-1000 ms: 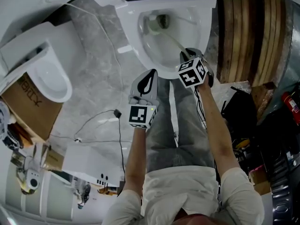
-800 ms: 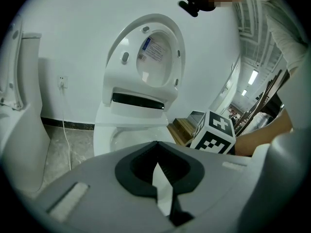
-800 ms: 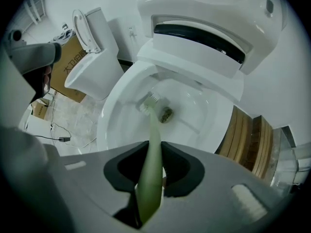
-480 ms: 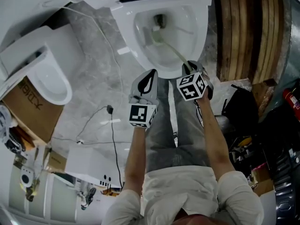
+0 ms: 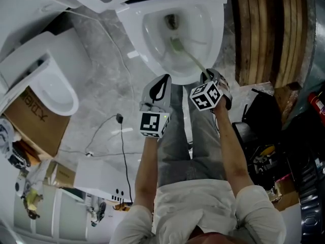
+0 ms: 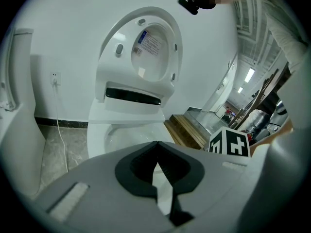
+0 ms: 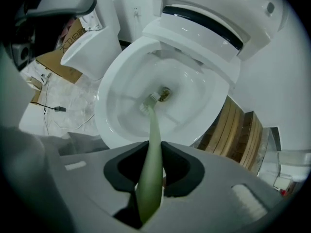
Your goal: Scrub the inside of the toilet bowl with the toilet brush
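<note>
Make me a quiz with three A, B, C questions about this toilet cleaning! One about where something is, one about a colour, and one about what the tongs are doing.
1. Where is the head of the toilet brush?
A) on the floor
B) inside the toilet bowl, by the drain hole
C) on the lid

2. What colour is the brush's handle?
A) pale green
B) red
C) black

3. What are the left tongs doing?
A) holding the brush
B) wide open
C) shut with nothing in them

Answers:
1. B, the bristles sit low in the bowl beside the drain hole.
2. A, the handle clamped in the right tongs is pale green.
3. C, their tips meet and nothing sits between them.
</note>
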Demonstrator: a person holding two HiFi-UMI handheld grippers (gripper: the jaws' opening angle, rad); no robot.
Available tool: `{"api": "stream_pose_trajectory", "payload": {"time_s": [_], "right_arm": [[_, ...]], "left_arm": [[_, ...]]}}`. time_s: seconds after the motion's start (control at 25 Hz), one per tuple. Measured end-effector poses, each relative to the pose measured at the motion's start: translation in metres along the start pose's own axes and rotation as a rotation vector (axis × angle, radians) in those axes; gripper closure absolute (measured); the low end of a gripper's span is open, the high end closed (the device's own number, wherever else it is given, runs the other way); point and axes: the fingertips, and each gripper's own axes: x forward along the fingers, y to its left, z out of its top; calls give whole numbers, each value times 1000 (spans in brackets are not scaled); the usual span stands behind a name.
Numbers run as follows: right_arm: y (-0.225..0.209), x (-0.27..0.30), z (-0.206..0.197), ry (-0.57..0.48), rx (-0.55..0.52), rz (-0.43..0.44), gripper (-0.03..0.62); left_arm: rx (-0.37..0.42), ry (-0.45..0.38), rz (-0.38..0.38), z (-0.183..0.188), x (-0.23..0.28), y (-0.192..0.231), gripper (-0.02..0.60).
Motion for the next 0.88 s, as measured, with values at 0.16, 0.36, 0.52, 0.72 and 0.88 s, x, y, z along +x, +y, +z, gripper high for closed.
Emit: {"api": "stream_pose_trajectory", "payload": {"time_s": [0.16,0.36,0.52,0.72,0.88], "right_arm": [[4,11,1,23,-28,-8,513],[-4,25,15,48,-45,-41,514],[-16,39,29,55,-47,-63,514],[-30,53,41,67,-44,-86,514],[-36,67,50,74,-34,-93,514]], "left_arm": [[-2,7,-1,-1,1,3,563],[2,12,-3,-3,2,9,563],[4,18,-13,-6,7,12,563],[25,21,-27,-5,13,14,563],[41,10,-31,2,15,17,563]]}}
